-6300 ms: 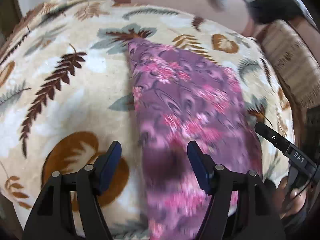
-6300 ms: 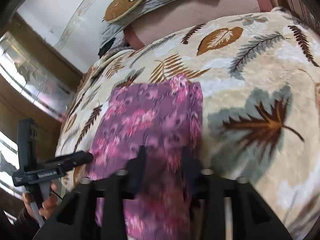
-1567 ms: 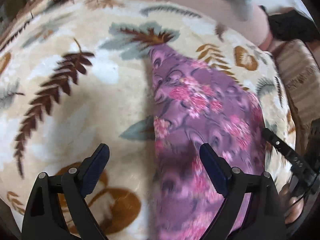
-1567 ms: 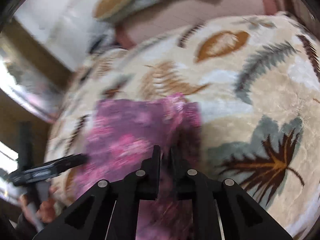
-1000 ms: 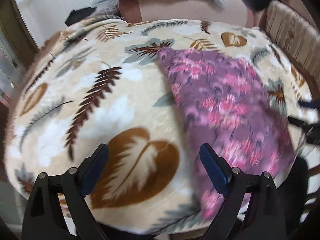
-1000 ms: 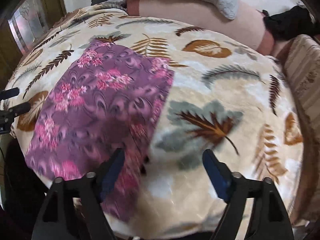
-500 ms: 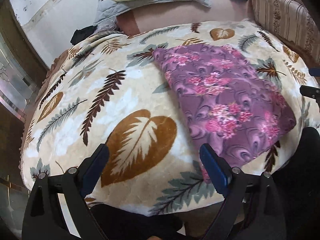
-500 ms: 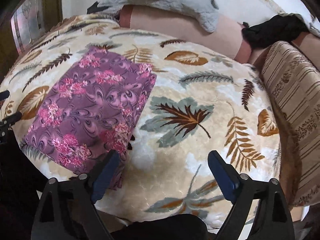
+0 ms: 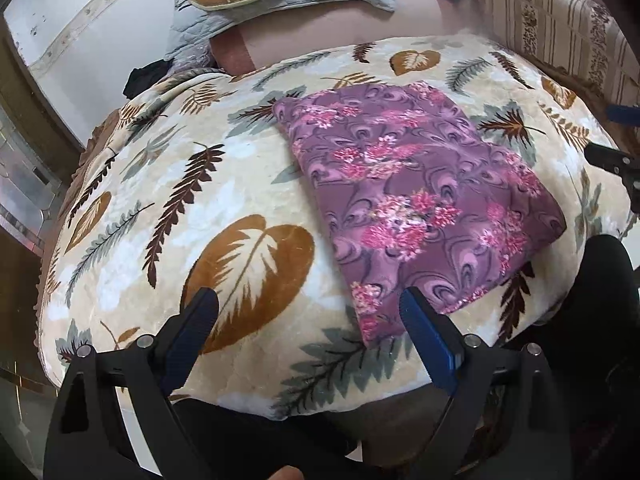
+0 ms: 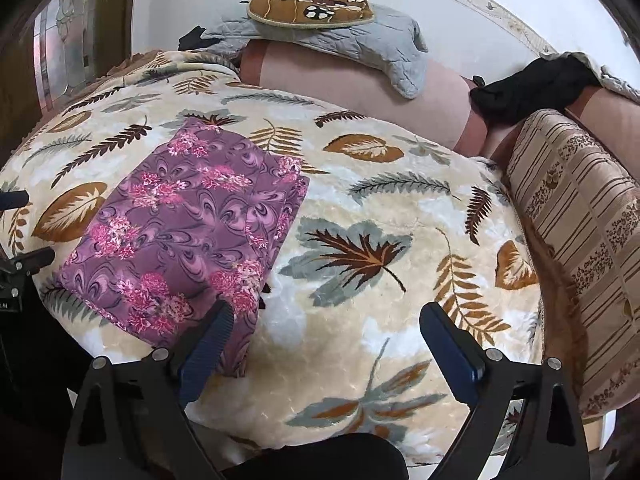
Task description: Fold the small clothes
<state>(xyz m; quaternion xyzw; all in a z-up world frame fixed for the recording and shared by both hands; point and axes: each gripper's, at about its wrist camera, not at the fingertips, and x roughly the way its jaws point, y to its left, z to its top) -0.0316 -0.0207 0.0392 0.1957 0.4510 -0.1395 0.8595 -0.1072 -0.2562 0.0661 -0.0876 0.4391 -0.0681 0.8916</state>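
A purple garment with pink flowers [image 9: 412, 204] lies folded into a flat rectangle on the leaf-patterned blanket [image 9: 168, 216]. It also shows in the right wrist view [image 10: 188, 236]. My left gripper [image 9: 308, 320] is open and empty, held back above the near edge of the blanket, to the left of the garment's near corner. My right gripper [image 10: 324, 332] is open and empty, held back above the blanket, to the right of the garment's near corner. Neither gripper touches the cloth.
A pink bolster [image 10: 352, 80] with a grey quilted cover [image 10: 360, 40] and a brown oval cushion [image 10: 312, 4] lies along the far wall. A striped cushion [image 10: 580, 220] stands at the right. Dark clothing [image 10: 528, 88] lies at the back right.
Both grippers have let go of the garment, opened wide and pulled back and up. The garment now lies flat and folded on the blanket.
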